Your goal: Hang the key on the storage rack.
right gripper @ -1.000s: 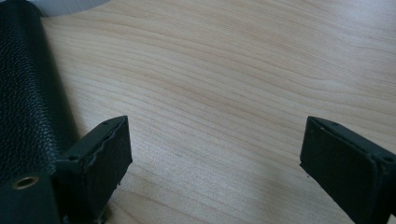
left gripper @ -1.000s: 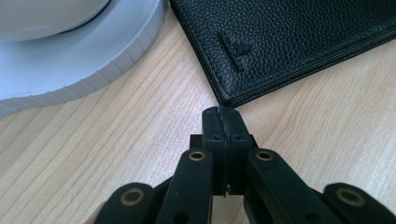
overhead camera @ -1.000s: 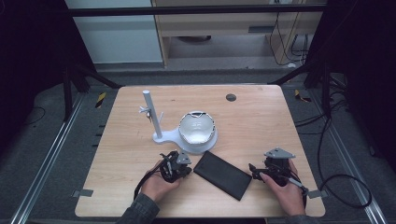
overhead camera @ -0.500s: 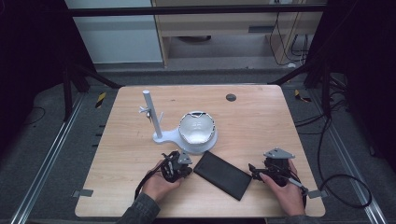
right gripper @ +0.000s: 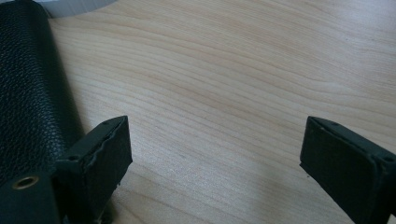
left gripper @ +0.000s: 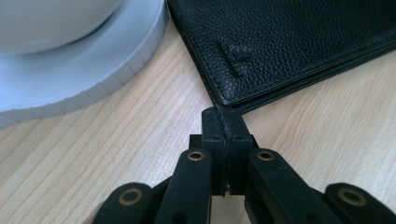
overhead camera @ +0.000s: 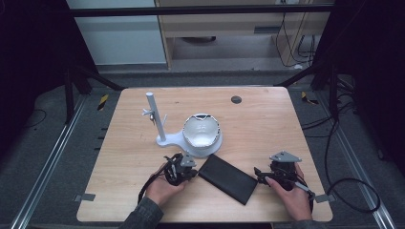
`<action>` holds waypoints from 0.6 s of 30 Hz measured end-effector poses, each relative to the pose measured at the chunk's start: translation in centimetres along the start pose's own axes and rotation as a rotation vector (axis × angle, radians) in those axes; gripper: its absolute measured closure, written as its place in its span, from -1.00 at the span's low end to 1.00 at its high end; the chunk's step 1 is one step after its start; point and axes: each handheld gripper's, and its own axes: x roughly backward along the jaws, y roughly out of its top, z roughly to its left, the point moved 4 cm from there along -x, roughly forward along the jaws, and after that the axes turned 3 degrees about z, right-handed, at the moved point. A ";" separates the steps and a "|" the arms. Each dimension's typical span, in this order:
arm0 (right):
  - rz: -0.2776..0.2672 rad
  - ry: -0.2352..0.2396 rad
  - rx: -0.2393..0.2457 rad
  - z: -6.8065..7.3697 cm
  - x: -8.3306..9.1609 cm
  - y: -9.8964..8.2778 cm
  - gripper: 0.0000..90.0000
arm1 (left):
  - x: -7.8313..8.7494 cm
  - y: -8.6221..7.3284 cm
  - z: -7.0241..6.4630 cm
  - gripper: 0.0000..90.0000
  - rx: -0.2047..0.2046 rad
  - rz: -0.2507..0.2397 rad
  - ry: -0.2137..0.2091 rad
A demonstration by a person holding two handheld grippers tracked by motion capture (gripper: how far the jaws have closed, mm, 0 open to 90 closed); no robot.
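While both hands rest near the front edge of the table (overhead camera: 267, 119), a black leather wallet (overhead camera: 228, 179) lies flat and slanted between them, its far corner just beside the round white base (overhead camera: 212, 148) of a white stand (overhead camera: 155, 117) that carries a pale bowl-shaped piece (overhead camera: 201, 130).

On the left, the left tongs (overhead camera: 190, 171) point at the near-left end of the wallet. In the left gripper view these tongs (left gripper: 223, 122) are pressed together with nothing between them, their tips at or just short of the wallet's stitched corner (left gripper: 280, 51); whether they touch it I cannot tell. The curved edge of the white base (left gripper: 93, 70) sits close on the far left of that view, leaving a narrow wedge of bare wood between base and wallet.

On the right, the right tongs (overhead camera: 260, 174) stand wide apart beside the wallet's other end. In the right gripper view these tongs (right gripper: 215, 154) have one pad right next to the wallet's rounded edge (right gripper: 28, 93), the other well clear over bare wood, and they grip nothing.

Beyond the wallet and stand, the far half and the right side of the table are open wood, apart from a small dark disc (overhead camera: 236, 99) near the far edge.
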 end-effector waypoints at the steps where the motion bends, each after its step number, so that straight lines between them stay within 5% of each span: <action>1: -0.002 0.001 0.004 0.0 0.0 0.0 -0.79 | 0.1 0.1 0.0 0.98 0.003 -0.009 -0.002; 5: -0.016 0.012 -0.010 0.2 0.3 0.3 -0.79 | 0.3 0.9 -0.2 0.97 0.028 -0.067 -0.019; 12: -0.047 0.034 -0.024 0.3 1.2 0.7 -0.76 | 0.8 2.4 -0.2 0.96 0.015 -0.089 -0.023; 18: -0.083 0.075 0.016 1.5 4.3 2.8 -0.67 | 1.2 4.3 -0.2 0.95 -0.009 -0.110 -0.029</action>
